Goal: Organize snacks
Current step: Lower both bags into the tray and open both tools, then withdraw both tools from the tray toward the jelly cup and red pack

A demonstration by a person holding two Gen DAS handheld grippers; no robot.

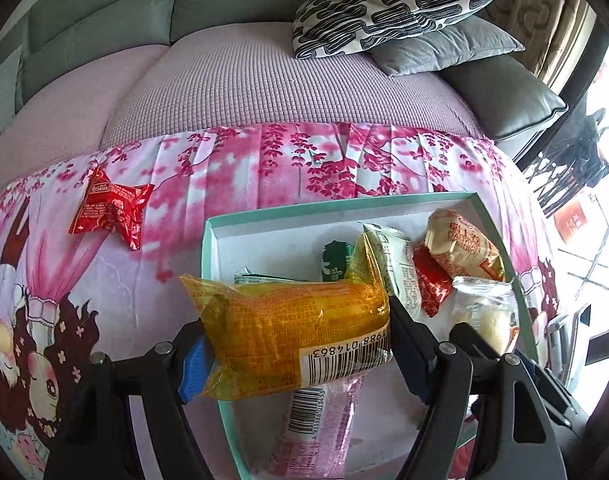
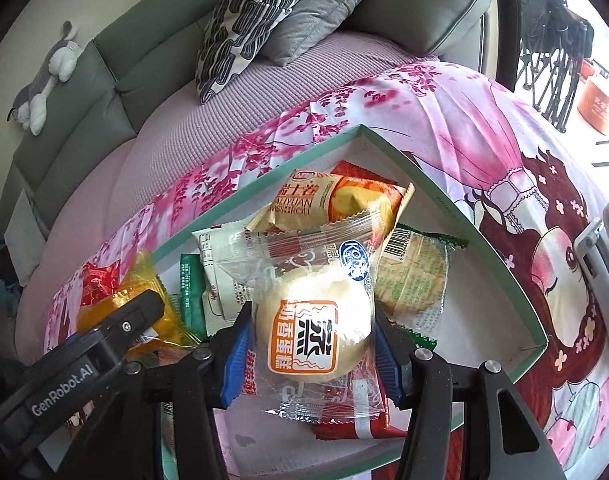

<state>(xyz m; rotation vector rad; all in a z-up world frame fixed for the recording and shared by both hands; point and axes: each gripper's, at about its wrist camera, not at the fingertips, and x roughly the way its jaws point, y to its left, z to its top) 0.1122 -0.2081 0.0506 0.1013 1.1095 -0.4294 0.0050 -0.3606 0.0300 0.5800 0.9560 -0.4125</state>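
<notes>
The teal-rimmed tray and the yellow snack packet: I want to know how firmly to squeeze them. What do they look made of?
The teal-rimmed tray looks like matte cardboard: thin straight walls, dull white floor, probably a box lid. The yellow snack packet looks like glossy, translucent plastic film, going by its crinkles, its highlights and its printed barcode; its contents are unclear.

Glossy crinkled plastic snack wrappers (image 1: 288,332) lie in a matt cardboard box (image 1: 264,216) on printed cloth (image 1: 264,168)
</notes>
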